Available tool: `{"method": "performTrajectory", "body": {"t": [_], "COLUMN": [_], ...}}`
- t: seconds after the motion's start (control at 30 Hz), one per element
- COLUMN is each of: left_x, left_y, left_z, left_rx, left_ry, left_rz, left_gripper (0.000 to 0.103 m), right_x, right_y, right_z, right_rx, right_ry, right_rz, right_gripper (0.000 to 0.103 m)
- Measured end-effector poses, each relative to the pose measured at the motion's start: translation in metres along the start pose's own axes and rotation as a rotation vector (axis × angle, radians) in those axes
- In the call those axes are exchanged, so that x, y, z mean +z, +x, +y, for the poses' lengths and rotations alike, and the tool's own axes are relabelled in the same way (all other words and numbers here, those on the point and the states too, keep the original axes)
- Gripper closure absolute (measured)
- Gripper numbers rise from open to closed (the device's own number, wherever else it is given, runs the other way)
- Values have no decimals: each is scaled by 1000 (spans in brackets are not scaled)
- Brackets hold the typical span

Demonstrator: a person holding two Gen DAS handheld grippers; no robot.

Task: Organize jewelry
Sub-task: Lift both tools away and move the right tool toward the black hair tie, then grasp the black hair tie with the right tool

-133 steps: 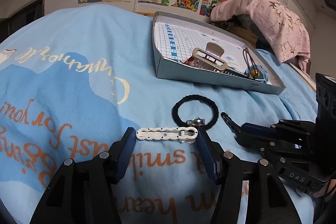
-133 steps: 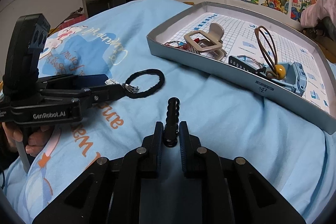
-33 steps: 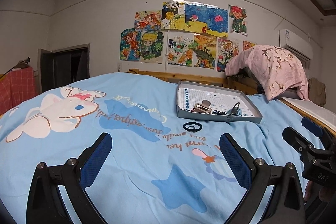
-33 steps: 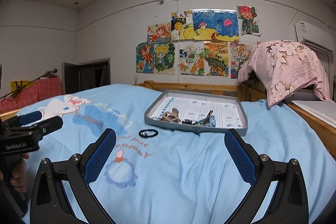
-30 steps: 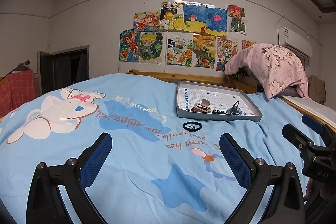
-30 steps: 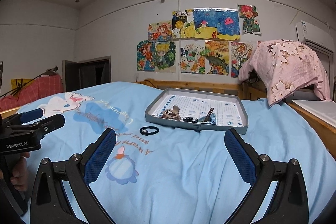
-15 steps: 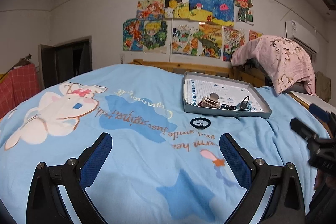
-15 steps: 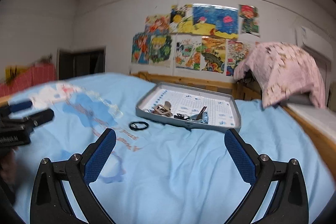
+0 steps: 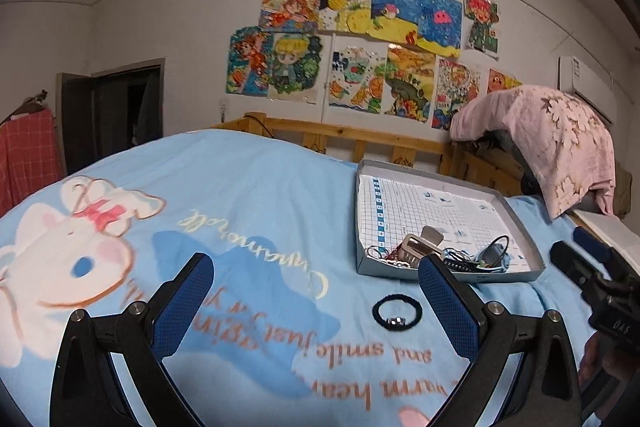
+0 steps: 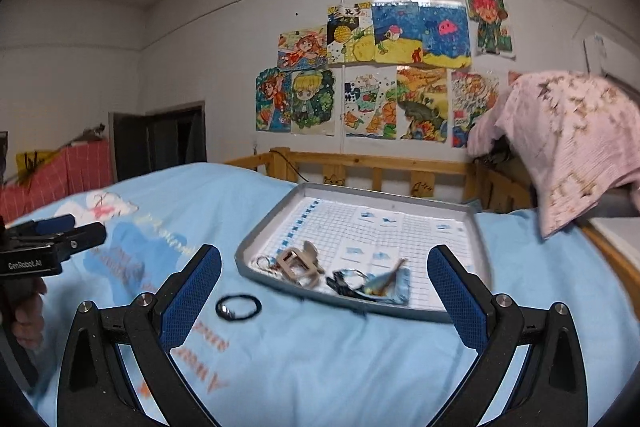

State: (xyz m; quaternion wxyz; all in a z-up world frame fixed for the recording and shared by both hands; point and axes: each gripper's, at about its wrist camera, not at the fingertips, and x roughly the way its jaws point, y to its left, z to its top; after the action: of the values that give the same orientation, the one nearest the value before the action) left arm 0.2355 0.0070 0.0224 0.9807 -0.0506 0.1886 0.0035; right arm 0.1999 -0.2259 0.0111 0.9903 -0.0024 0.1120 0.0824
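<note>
A black hair tie (image 9: 397, 313) with a small metal charm lies on the blue bedspread, in front of a grey tray (image 9: 532, 249). The tray holds a beige claw clip (image 9: 420, 245), a black clip and other hair pieces along its near edge. The hair tie (image 10: 238, 306) and the tray (image 10: 256, 239) also show in the right wrist view. My left gripper (image 9: 314, 279) is open and empty, well back from the hair tie. My right gripper (image 10: 324, 269) is open and empty, facing the tray.
The bed has a wooden headboard rail (image 9: 360, 141) behind the tray. A pink flowered cloth (image 9: 560, 143) hangs at the right. Drawings (image 9: 360, 59) cover the wall. The right gripper shows at the right edge of the left wrist view (image 9: 592, 267).
Both grippers, earlier shut on or beside clips near the bedspread, pulled far back and opened. In the last half second both views have moved closer to the tray and hair tie.
</note>
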Motion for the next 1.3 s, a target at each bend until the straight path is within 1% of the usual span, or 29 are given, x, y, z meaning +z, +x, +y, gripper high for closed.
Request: {"method": "performTrajectory", "body": {"t": [0.03,0.1,0.13,0.17,0.27,0.3,0.33,0.37,0.47,0.53,0.6,0.63,0.67,0.8,0.83,0.87,1.23,1.3], "left_x": [-2,-5,-8,-10,-14,-16,-18,-20,-32,-39,-44,-45,-46,-49,-50,-50,-56,-58], "left_y": [10,27,39,47,73,78,86,92,105,110,114,114,114,113,113,113,116,117], "left_z": [-1,-3,-3,-4,-2,-1,1,3,6,7,5,6,6,5,4,4,4,3], "left_rx": [-7,-22,-40,-56,-111,-123,-142,-160,-201,-219,-236,-240,-242,-236,-231,-226,-186,-179], "left_ry": [6,5,-5,-13,-26,-27,-32,-40,-64,-68,-68,-70,-71,-68,-64,-60,-41,-31], "left_rz": [13,45,72,91,145,157,177,197,236,255,274,274,270,262,263,265,273,276], "left_gripper": [0,0,0,0,0,3,9,11,19,29,33,33,33,33,33,33,33,33], "right_x": [-2,-9,-14,-19,-39,-44,-51,-55,-66,-70,-72,-74,-74,-77,-77,-76,-81,-83], "right_y": [9,30,39,48,77,83,91,96,107,113,118,122,123,134,136,139,167,171], "right_z": [0,1,1,1,1,0,0,-1,-1,1,3,6,7,15,17,19,41,44], "right_rx": [18,64,77,84,116,123,136,149,172,186,195,204,209,235,245,251,298,305], "right_ry": [10,24,26,26,42,49,59,69,83,82,75,69,66,54,50,46,19,11], "right_rz": [7,34,54,76,159,173,196,212,244,260,277,288,296,328,337,344,431,449], "right_gripper": [2,10,21,30,34,36,41,44,45,45,47,52,54,55,61,63,63,68]}}
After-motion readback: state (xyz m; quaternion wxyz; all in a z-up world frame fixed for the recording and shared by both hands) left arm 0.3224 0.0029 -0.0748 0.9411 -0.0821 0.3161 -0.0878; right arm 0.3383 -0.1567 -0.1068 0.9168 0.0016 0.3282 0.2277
